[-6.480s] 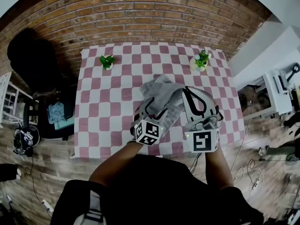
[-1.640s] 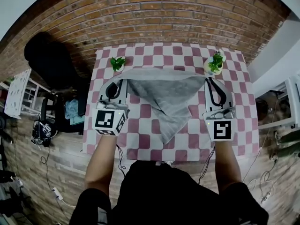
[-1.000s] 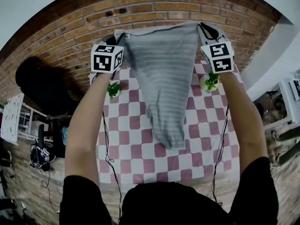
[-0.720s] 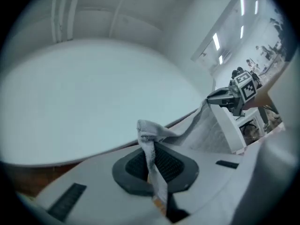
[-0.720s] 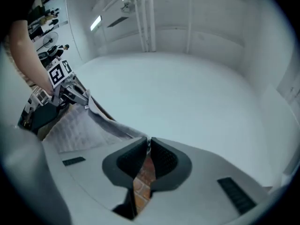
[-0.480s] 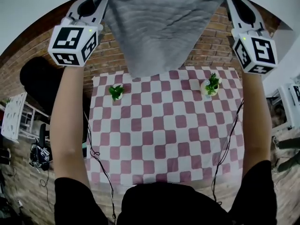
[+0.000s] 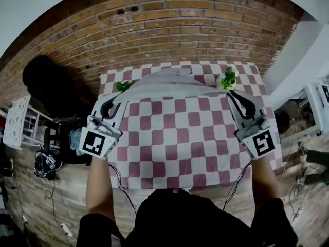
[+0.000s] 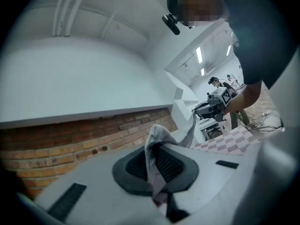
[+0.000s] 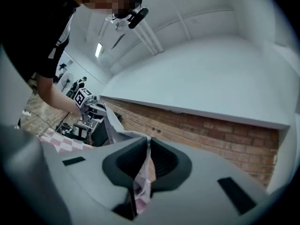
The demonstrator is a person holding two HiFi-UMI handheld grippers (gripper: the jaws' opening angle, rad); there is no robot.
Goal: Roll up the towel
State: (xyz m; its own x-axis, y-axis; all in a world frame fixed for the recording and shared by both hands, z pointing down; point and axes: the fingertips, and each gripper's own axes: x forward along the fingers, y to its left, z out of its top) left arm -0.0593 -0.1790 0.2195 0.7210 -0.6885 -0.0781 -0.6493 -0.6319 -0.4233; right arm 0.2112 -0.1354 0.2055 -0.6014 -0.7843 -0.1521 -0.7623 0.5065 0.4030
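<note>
I see left gripper [image 7: 117, 101] clamped shut on one corner of grey cloth towel [image 7: 169, 84], right gripper [image 7: 232, 95] clamped on other corner. Towel stretched wide between them over far end of pink-and-white checkered table [image 7: 175, 138], between two small green potted plants [image 7: 122, 86]. Cannot tell whether towel touches table.

You are in a staged recording room, more a lab than a home. The brick wall [image 7: 169, 19], the table [image 7: 175, 138] with its pink-and-white checked cloth and the two small potted plants [image 7: 123, 86] [image 7: 227, 78] look homely. However, cables [image 8: 265, 120] lie on the wooden floor [image 7: 51, 189], strip lights [image 8: 199, 55] run along a white ceiling, and another person [image 8: 214, 82] stands in the open hall behind.
</note>
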